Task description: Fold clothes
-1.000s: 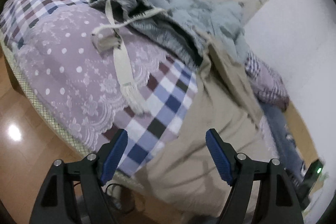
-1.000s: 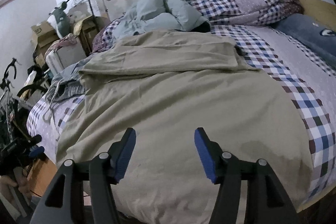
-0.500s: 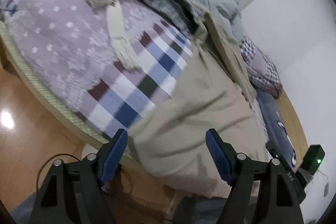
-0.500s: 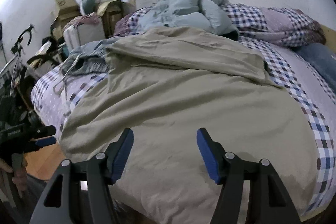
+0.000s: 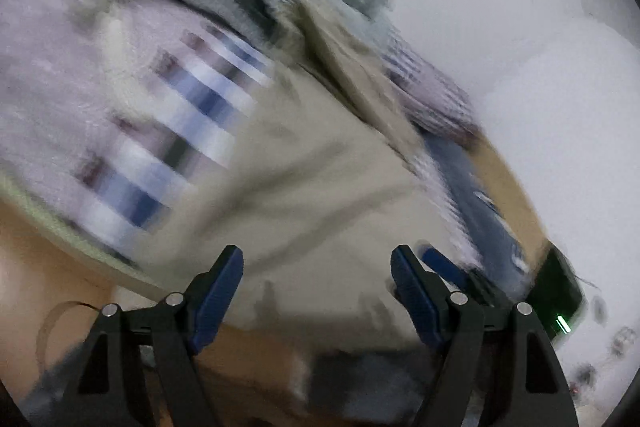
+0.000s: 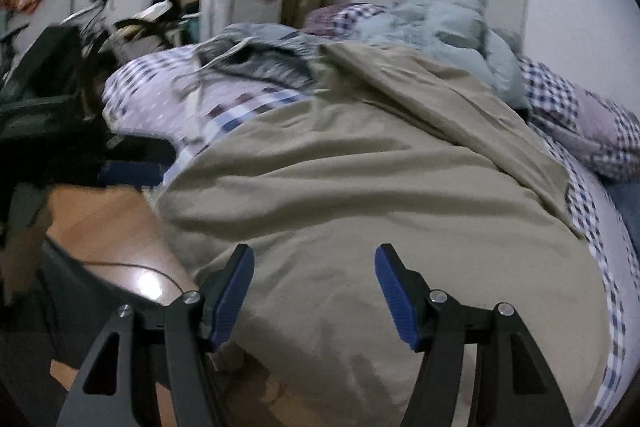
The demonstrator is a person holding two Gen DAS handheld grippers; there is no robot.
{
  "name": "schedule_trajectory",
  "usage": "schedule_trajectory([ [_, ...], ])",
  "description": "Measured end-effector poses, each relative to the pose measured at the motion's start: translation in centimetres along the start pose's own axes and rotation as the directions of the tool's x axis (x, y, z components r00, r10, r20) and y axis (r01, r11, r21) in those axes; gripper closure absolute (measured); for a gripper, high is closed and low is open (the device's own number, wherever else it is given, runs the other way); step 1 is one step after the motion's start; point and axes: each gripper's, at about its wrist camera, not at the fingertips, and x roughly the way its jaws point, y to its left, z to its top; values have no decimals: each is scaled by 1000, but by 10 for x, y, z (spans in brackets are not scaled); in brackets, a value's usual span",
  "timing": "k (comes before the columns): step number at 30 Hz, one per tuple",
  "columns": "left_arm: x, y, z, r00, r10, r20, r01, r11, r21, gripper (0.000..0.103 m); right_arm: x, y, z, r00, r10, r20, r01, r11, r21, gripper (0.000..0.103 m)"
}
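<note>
One khaki garment lies spread over the checked bedcover, its lower edge hanging off the bed. Two grippers, left gripper and right gripper, each with fingers wide apart, are near that edge holding nothing. The left view is heavily blurred, so the pile behind the garment is hard to make out.

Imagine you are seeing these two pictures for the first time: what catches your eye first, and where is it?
A big khaki garment sprawls across the middle of the bed, hanging over its near edge. The right tool hangs open just above it, and the left tool is open too, at the garment's edge. Behind lie a pale blue jacket and a checked bedcover.
</note>
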Motion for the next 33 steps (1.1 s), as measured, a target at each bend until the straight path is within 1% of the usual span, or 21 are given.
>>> schedule_trajectory([
  [3,-1,17,5,996,88,25,-86,994,-64,23,4,7,-3,1000,2,-13,-2,999,-36,36],
  [4,2,20,5,995,101,14,-100,992,-76,23,5,8,-4,1000,2,-16,-2,999,-42,36],
  [6,11,22,4,993,115,-32,-117,991,-71,23,6,10,-5,1000,2,-19,-3,999,-51,36],
  [8,26,16,-1,990,103,-94,-108,993,-51,23,7,10,-6,1000,4,-22,-5,999,-54,36],
  [9,33,11,-3,988,78,-130,-84,995,-44,24,7,10,-7,1000,4,-24,-6,998,-56,36],
  [10,38,4,-5,987,20,-161,-27,999,-38,26,7,11,-7,1000,5,-24,-7,998,-59,36],
  [12,44,-13,-9,970,-110,-215,109,994,-16,27,7,13,-8,1000,8,-24,-10,998,-68,35],
  [13,45,-23,-11,960,-158,-231,164,986,8,27,7,15,-8,1000,10,-24,-11,997,-73,35],
  [15,46,-38,-12,946,-210,-245,228,973,44,27,8,18,-9,1000,14,-25,-16,996,-83,35],
  [16,45,-40,-12,947,-213,-240,230,972,49,27,9,20,-10,1000,17,-27,-19,996,-89,35],
  [18,41,-39,-9,957,-199,-209,212,977,39,27,10,26,-11,999,20,-32,-23,994,-109,35],
  [20,32,-32,-1,986,-119,-119,124,992,34,27,12,31,-13,999,18,-34,-22,991,-131,35],
  [21,27,-28,2,995,-73,-70,75,997,31,27,13,33,-14,999,18,-36,-22,990,-138,35],
  [22,22,-24,6,999,-26,-22,26,999,25,27,14,34,-14,999,17,-37,-23,989,-145,35],
  [23,22,-17,8,1000,20,-8,-20,1000,1,27,15,36,-15,999,17,-39,-23,988,-152,35],
  [24,23,-8,9,998,65,-8,-65,997,-28,27,16,37,-16,999,17,-40,-23,987,-159,34],
  [26,25,10,12,988,154,-13,-154,984,-87,27,18,40,-17,999,18,-45,-25,985,-170,34],
  [28,41,13,7,979,184,-92,-191,979,-76,27,20,40,-18,999,19,-51,-27,985,-169,34],
  [30,59,14,2,962,205,-182,-217,975,-51,27,22,40,-18,998,18,-54,-27,985,-170,34],
  [32,67,4,-2,962,174,-210,-180,984,-13,27,23,40,-18,998,15,-56,-24,985,-172,34],
  [33,70,-2,-3,963,154,-220,-156,988,6,32,23,41,-18,998,13,-57,-23,985,-173,34],
])
